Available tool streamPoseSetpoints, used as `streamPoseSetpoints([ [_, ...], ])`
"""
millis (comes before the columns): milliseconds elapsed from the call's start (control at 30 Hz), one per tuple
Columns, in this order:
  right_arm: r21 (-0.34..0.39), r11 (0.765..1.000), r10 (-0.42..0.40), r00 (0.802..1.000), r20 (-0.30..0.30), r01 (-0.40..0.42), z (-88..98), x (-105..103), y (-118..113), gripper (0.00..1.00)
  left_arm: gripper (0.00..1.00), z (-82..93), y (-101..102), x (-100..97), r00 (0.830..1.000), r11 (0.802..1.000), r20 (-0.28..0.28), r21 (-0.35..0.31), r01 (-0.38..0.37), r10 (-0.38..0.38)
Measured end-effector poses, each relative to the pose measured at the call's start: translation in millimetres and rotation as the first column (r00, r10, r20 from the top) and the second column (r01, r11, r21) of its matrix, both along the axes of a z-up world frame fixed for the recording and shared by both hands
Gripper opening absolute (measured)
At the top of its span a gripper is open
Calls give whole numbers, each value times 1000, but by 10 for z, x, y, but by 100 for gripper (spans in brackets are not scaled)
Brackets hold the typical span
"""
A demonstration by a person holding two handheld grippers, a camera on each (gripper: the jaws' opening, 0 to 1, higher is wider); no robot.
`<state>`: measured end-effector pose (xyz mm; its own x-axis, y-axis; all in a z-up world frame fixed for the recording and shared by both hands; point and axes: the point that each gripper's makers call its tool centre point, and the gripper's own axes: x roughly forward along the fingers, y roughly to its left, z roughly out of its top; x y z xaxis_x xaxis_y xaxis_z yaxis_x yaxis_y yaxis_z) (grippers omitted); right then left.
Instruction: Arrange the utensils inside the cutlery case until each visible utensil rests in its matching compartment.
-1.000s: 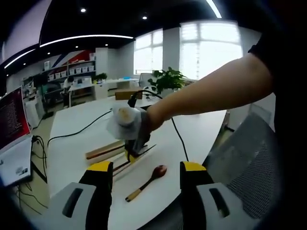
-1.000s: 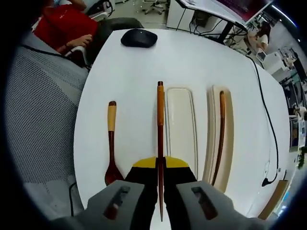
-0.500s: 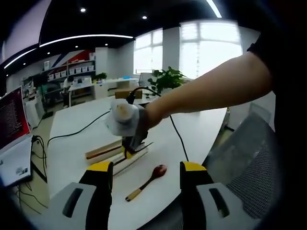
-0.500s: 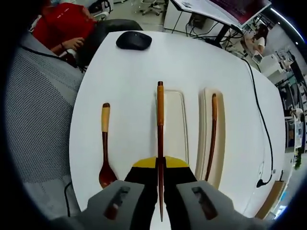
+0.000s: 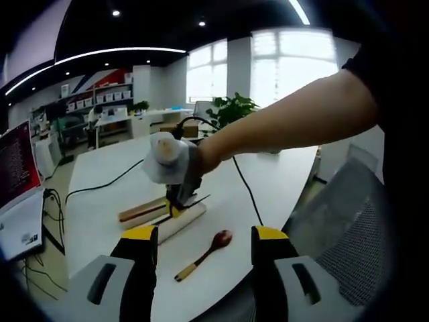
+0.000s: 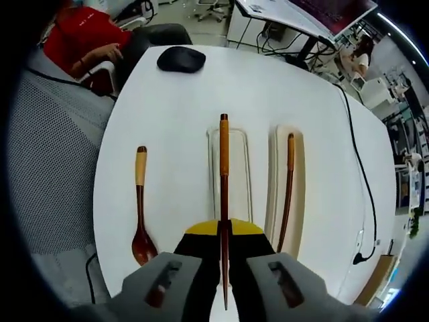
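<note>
While your left gripper (image 5: 204,251) rises from the bottom of the left gripper view with its jaws spread apart and nothing between them, the white surface (image 5: 120,201) stretches ahead of it. On that surface, just above the jaws, lies the wooden spoon (image 5: 204,253), bowl toward the right. Up and left of it sits the cutlery case (image 5: 157,215), and your right gripper (image 5: 175,168) hangs over the case at mid-frame, reached in from the right by your arm (image 5: 288,127). A black cable (image 5: 110,182) trails across the surface behind.

In the right gripper view, your right gripper (image 6: 224,251) is clamped on a dark chopstick (image 6: 224,181) that runs straight up the frame's centre from between the jaws. Its tip lies over the case's left compartment (image 6: 238,174). The right compartment (image 6: 298,188) holds a second chopstick (image 6: 286,188). The spoon (image 6: 139,208) lies on the surface at lower left, well apart from the case. A black mouse (image 6: 181,59) sits at upper left.
</note>
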<state>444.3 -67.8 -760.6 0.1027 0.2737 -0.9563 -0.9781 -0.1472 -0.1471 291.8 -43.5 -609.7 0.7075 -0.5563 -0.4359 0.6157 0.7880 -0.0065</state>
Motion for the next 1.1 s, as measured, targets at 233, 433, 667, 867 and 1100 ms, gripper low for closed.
streamPoseSetpoints([
  [233, 5, 1000, -7, 1000, 9, 7, 5, 33, -6, 0, 57, 2, 1, 0, 1000, 1000, -3, -9, -1, 1],
  [433, 9, 1000, -16, 1000, 14, 16, 9, 68, -6, 0, 57, -2, -3, -3, 1000, 1000, -8, -14, 1, -1],
  [667, 5, 1000, -17, 1000, 13, 17, 5, 93, -6, 0, 57, 3, -10, -2, 1000, 1000, -10, -21, 3, -3],
  [867, 4, 1000, -19, 1000, 13, 19, 27, 135, 5, 0, 57, 4, -8, 0, 1000, 1000, -10, -23, 3, -4],
  [1100, 3, 1000, -22, 1000, 16, 22, 60, 186, 23, 0, 57, 10, -4, 2, 1000, 999, -14, -38, 0, -1],
])
